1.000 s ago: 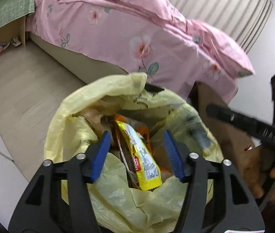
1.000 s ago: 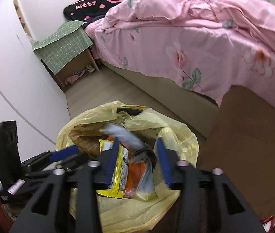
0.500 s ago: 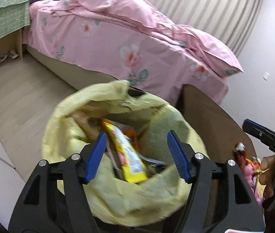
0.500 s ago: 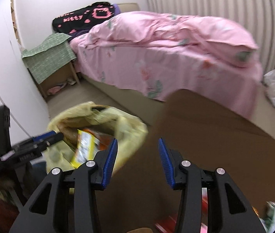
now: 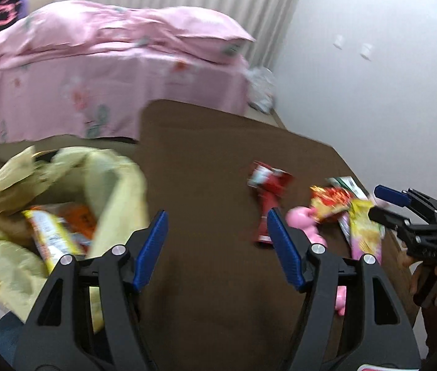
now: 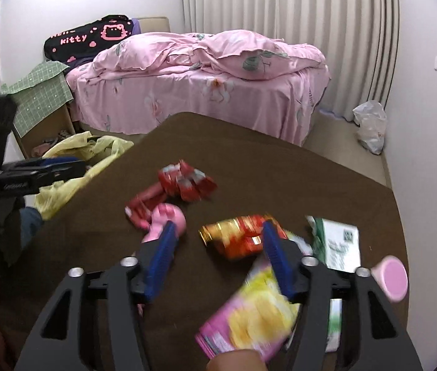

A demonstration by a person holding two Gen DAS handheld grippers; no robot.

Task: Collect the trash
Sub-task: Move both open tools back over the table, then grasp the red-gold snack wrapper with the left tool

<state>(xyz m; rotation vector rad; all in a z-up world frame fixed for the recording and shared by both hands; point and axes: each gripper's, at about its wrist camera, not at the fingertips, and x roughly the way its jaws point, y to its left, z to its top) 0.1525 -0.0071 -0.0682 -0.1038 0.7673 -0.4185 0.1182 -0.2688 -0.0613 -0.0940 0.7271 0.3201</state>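
1. Right gripper (image 6: 218, 258) hangs wide open and empty, the red-gold wrapper (image 6: 238, 236) on the worktop (image 6: 280, 167) right between its fingers, lying crosswise.
2. Left gripper (image 5: 217, 249), open and empty too, sits nearer the yellow trash bag (image 5: 8, 266).

Both grippers (image 5: 215, 247) (image 6: 218, 256) — jaws apart

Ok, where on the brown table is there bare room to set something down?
Bare: the brown table toward the bed, and its left strip beside the yellow bag. Crowded: the near right, around the red wrapper, pink toy and green carton.
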